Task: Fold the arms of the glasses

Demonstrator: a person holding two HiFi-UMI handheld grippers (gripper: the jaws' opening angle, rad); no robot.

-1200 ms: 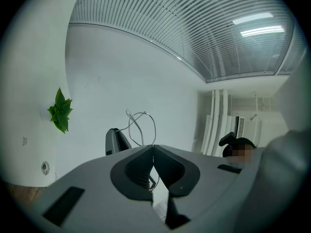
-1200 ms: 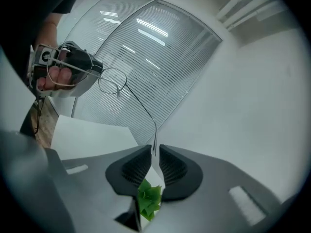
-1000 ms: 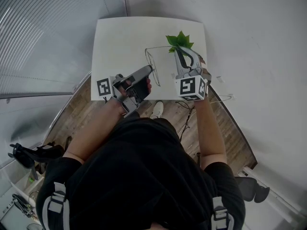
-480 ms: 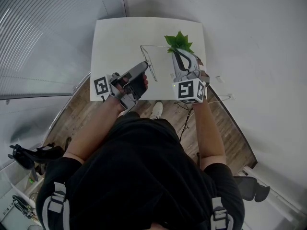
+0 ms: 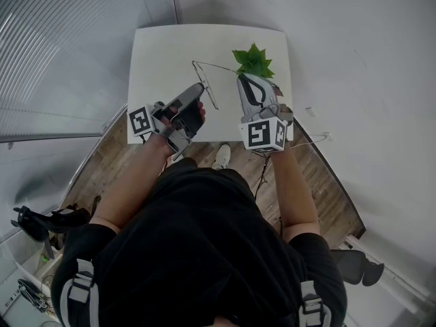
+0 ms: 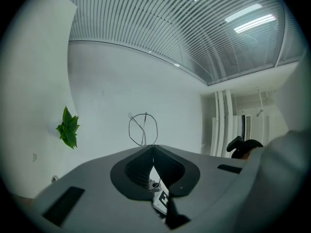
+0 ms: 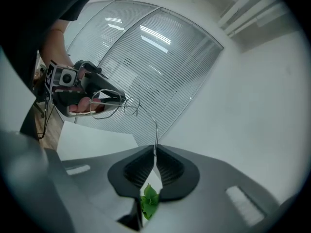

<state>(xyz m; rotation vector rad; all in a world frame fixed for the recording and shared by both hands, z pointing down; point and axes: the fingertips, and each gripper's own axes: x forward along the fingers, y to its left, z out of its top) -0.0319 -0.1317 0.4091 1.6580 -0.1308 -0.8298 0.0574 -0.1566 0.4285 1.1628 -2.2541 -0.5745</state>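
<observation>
Thin wire-framed glasses (image 5: 206,84) hang in the air over the white table (image 5: 157,53), held between my two grippers. My left gripper (image 5: 199,88) comes in from the left and is shut on the lens frame; in its own view one wire lens loop (image 6: 143,129) rises just past its closed tips (image 6: 153,147). My right gripper (image 5: 240,79) holds the end of one arm. That arm (image 7: 155,130) curves up from its tips (image 7: 155,153) to the lenses (image 7: 109,103), and the jaws are closing on it.
A small green plant (image 5: 253,60) stands on the table's far right, right beside my right gripper, and shows in the left gripper view (image 6: 68,127). Slatted blinds (image 5: 61,46) line the left side. Wooden floor (image 5: 109,162), cables and a shoe (image 5: 222,155) lie below the table's near edge.
Both grippers have moved left and slightly farther over the table, carrying the glasses with them. The grips look the same.
</observation>
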